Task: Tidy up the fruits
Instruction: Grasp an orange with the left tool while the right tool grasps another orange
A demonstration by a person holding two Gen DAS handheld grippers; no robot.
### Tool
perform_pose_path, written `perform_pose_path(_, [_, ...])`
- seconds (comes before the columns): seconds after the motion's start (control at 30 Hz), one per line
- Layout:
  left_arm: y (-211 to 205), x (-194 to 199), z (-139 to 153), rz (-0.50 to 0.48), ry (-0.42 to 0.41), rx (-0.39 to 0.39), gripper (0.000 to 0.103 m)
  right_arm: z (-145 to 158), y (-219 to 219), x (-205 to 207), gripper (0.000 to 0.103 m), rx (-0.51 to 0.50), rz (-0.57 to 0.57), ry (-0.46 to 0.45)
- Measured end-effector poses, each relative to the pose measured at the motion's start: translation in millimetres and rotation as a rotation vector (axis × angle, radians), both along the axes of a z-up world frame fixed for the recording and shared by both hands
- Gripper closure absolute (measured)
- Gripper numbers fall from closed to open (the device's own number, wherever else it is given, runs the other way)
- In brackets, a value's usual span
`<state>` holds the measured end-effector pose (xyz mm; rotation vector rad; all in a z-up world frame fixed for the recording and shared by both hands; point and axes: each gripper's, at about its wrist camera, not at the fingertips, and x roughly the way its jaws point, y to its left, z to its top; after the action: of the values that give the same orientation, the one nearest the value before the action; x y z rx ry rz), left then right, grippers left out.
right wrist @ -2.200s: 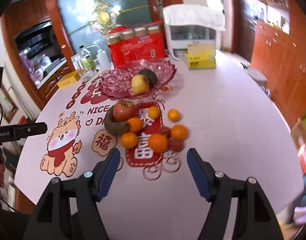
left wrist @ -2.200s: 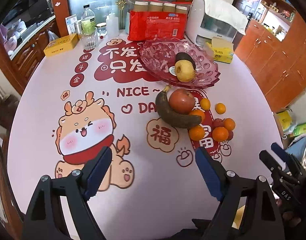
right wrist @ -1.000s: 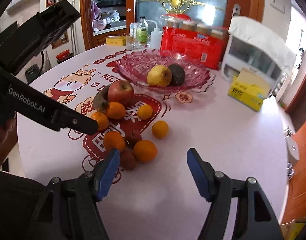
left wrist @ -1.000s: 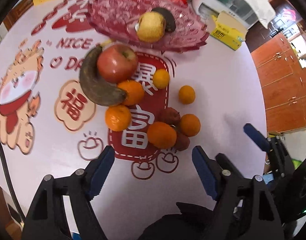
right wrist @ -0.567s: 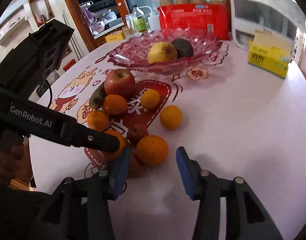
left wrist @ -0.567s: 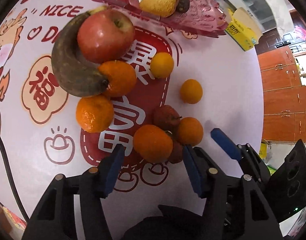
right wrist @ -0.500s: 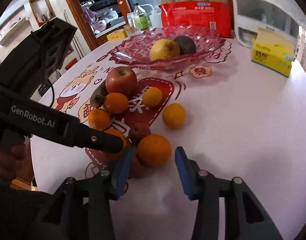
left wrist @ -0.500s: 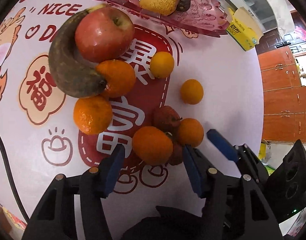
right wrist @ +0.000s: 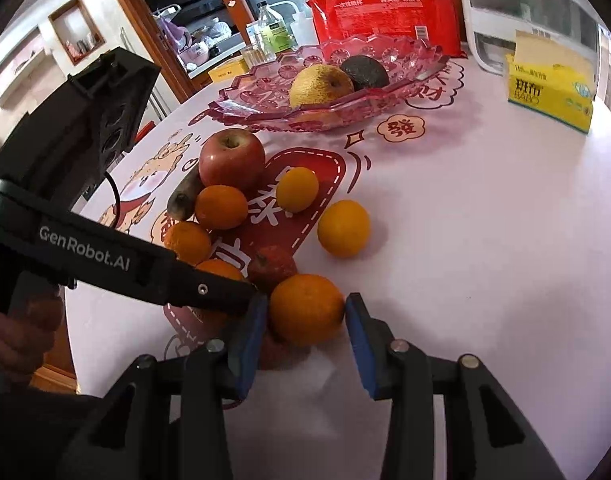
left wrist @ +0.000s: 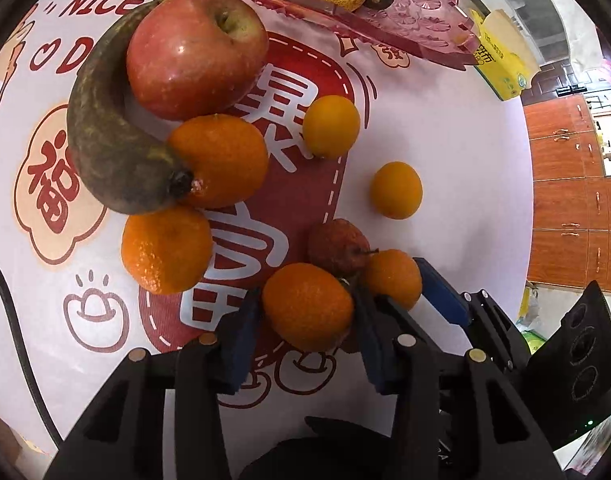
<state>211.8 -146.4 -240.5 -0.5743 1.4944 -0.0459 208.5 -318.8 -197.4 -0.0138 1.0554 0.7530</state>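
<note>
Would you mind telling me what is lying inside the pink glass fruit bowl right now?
Inside the pink glass fruit bowl lie a yellow-brown pear and a dark round avocado behind it. The pear covers part of the avocado and the bowl floor beneath.

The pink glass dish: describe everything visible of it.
The pink glass dish is a wide, shallow, see-through platter with a scalloped rim and pressed flower patterns. It sits level on the printed tablecloth, beyond the loose fruit and in front of a red package. Inside lie a yellow pear and a dark avocado, side by side and touching. No tongs touch it.
</note>
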Motion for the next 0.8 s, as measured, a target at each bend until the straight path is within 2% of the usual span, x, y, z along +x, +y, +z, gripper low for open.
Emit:
perform_pose_path(0.37, [2, 2, 5, -0.004, -0.003, 0.007, 0.061, 0, 2, 1, 0.064, -0.01, -0.008, 0.026])
perform_pose_path(0.6, [9, -19, 27, -0.004, -0.052, 0.027, 0.061, 7, 3, -7, 0.065, -0.053, -0.027, 0.038])
perform_pose_path(0.8, [22, -34, 57, 0.01, -0.104, 0.061, 0.061, 21, 3, -20, 0.065, -0.069, -0.032, 0.005])
